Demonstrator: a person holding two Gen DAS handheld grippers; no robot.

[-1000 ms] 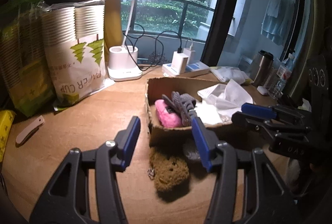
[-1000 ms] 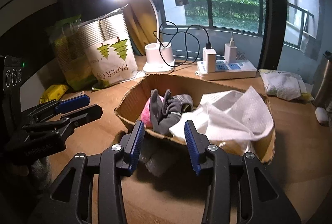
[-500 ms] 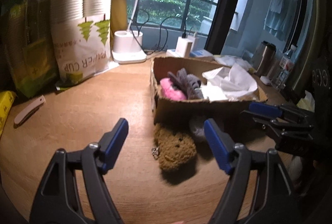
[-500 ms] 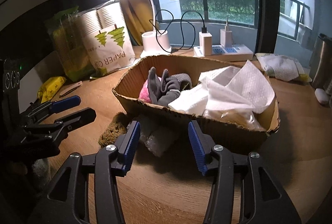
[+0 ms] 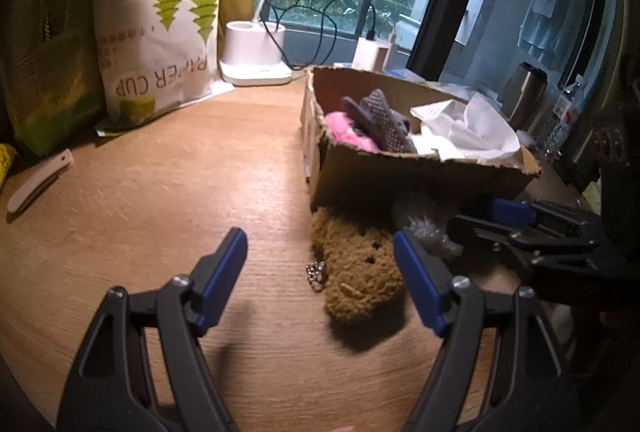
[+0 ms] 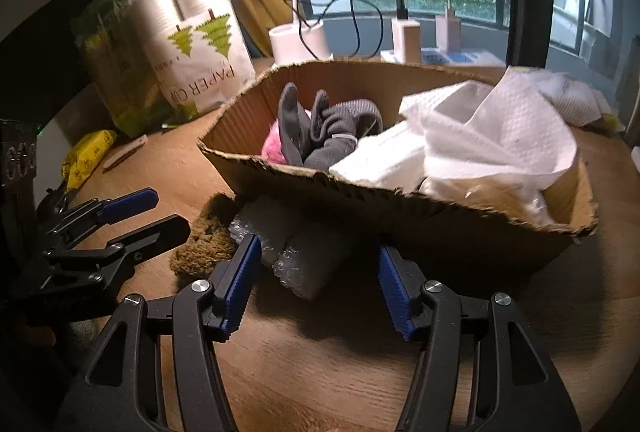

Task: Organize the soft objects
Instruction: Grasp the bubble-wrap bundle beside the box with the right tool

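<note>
Both wider now: left hand-held gripper (image 5: 320,268), right hand-held gripper (image 6: 320,280), empty.

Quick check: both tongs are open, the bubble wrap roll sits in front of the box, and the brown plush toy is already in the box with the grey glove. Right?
Not quite. The brown plush toy is not in the cardboard box; it lies on the table against the box's front, beside the bubble wrap roll, as the left wrist view shows. Both the left tongs and right tongs are open, and the grey glove is in the box.

left tool (image 5: 320,264): wide open, holding nothing, low and near | right tool (image 6: 318,280): wide open, holding nothing, low, just right of left tool
</note>
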